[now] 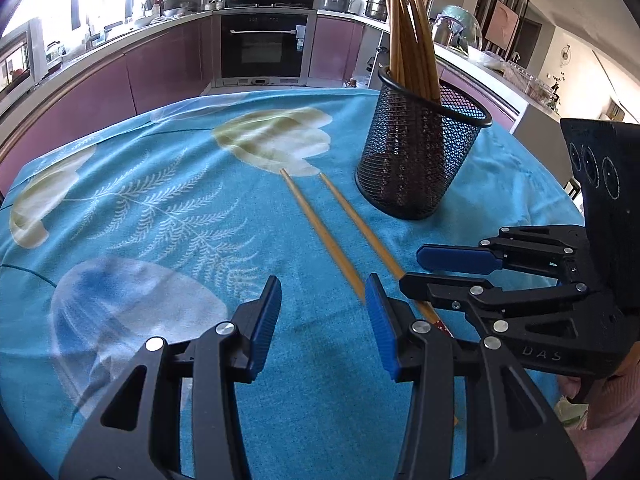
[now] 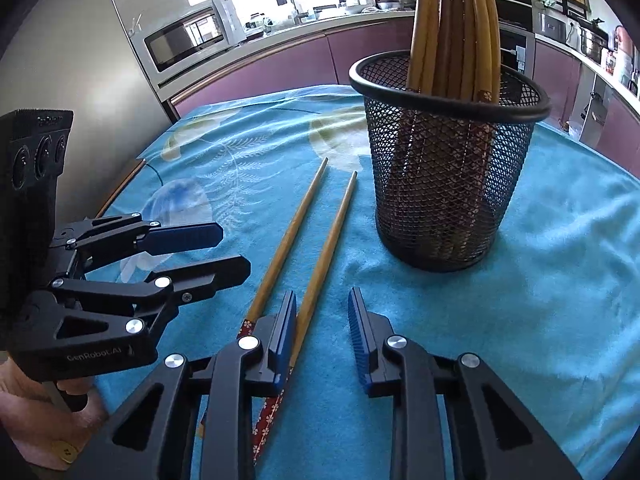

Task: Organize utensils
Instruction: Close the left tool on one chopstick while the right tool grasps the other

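Two loose chopsticks point(image 2: 320, 248), one mesh cup point(image 2: 448, 168)

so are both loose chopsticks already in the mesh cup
No, the two loose chopsticks lie flat on the blue cloth beside the mesh cup.

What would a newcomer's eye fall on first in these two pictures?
Probably the black mesh holder packed with upright chopsticks, standing on the blue floral tablecloth. Next, the two loose chopsticks lying side by side on the cloth beside it, with the right hand-held gripper open over their near ends.
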